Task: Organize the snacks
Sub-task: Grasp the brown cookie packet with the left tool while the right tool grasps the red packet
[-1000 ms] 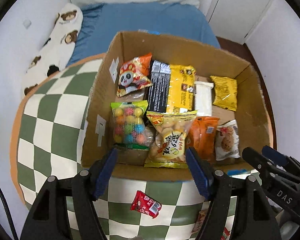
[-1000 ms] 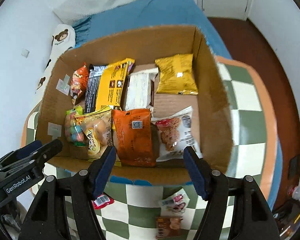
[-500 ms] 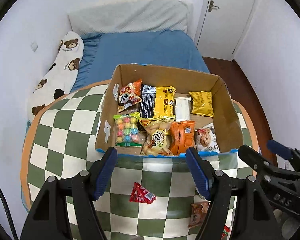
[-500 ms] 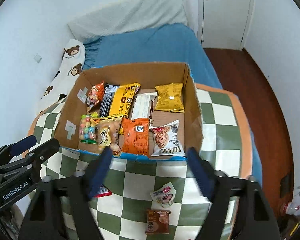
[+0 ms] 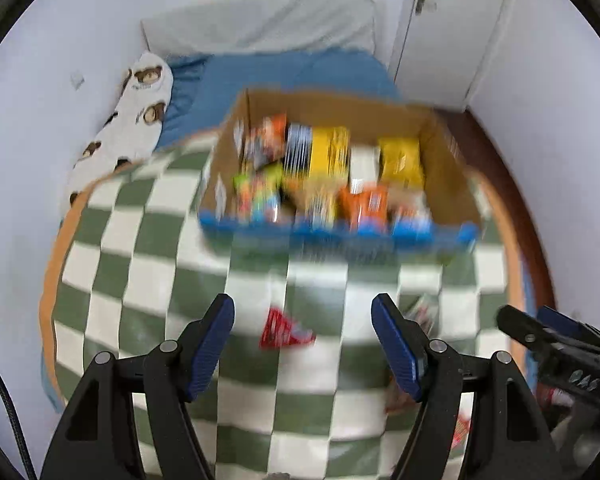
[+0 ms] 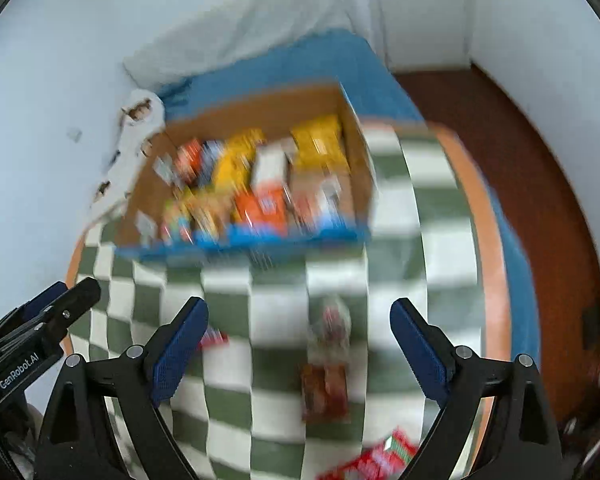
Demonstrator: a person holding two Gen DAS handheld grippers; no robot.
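Note:
An open cardboard box (image 5: pixel 332 104) (image 6: pixel 260 112) packed with several snack packets stands at the far side of the green-and-white checked table (image 5: pixel 140 264). Both views are motion-blurred. My left gripper (image 5: pixel 303 308) hangs open over the cloth, with a loose red packet (image 5: pixel 284 328) lying below the gap, untouched. My right gripper (image 6: pixel 299 308) is open wide and holds nothing. Under it lie a pale packet (image 6: pixel 332 324) and a brown packet (image 6: pixel 325 388). A red packet (image 6: pixel 376 456) lies at the near edge.
A small red packet (image 6: pixel 214 338) peeks out beside my right gripper's left finger. Behind the table are a blue bed (image 5: pixel 284 68) and a bear-print pillow (image 5: pixel 136 120). A white door (image 5: pixel 440 20) and brown floor (image 6: pixel 540 160) lie to the right.
Both grippers have pulled back and up from the box, which now looks smaller and farther. The right jaws have spread wider. Loose packets on the cloth have come into view under them.

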